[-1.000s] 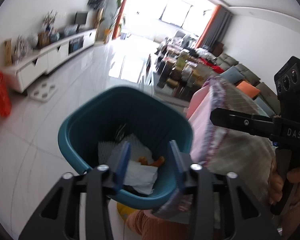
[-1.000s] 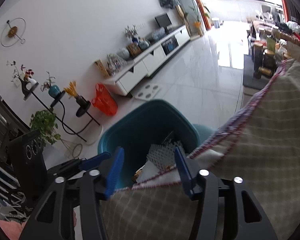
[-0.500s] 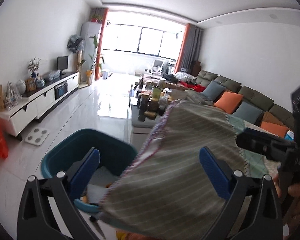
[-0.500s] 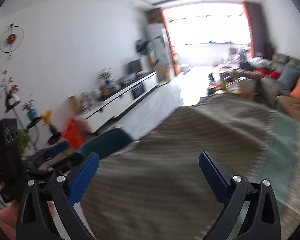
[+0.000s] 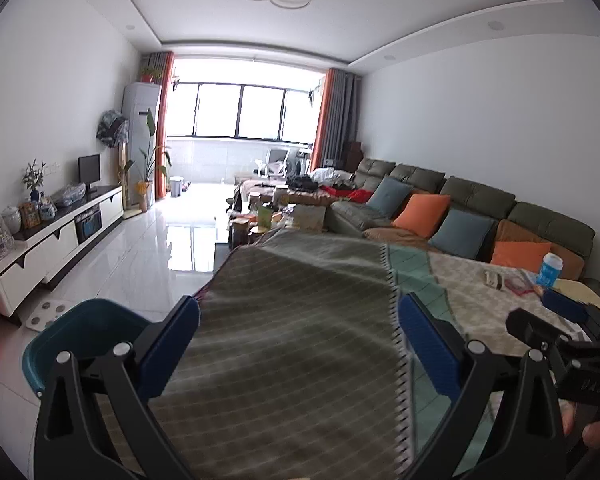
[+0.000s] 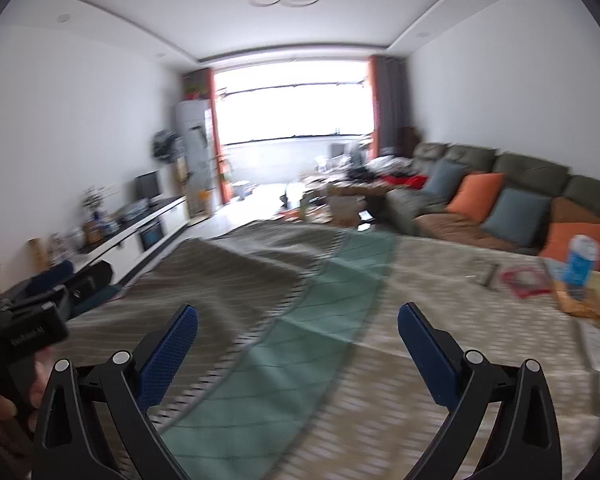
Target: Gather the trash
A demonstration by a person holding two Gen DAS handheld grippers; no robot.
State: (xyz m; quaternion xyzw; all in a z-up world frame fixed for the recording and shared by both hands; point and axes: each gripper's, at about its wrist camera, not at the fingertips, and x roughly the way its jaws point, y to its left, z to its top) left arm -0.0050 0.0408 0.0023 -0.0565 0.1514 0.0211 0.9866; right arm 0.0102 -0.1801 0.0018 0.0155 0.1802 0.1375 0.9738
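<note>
In the left wrist view, the left hand-held gripper stood with its blue pads spread wide, having just been opening, and nothing was clamped between them; only the checked cloth covering the desk lay beneath the gap. The teal trash bin stood on the floor just beside the cloth's left edge, partly hidden behind the left finger, its contents out of sight. Across the cloth at its far right lay a blue-labelled bottle and some small wrappers, near the right hand-held gripper. In the right wrist view, blurred, the right hand-held gripper also had its jaws far apart, having just been opening, empty over the cloth's green stripe. The bottle and a red wrapper sat at the cloth's far right; the left gripper showed at the cloth's left edge.
</note>
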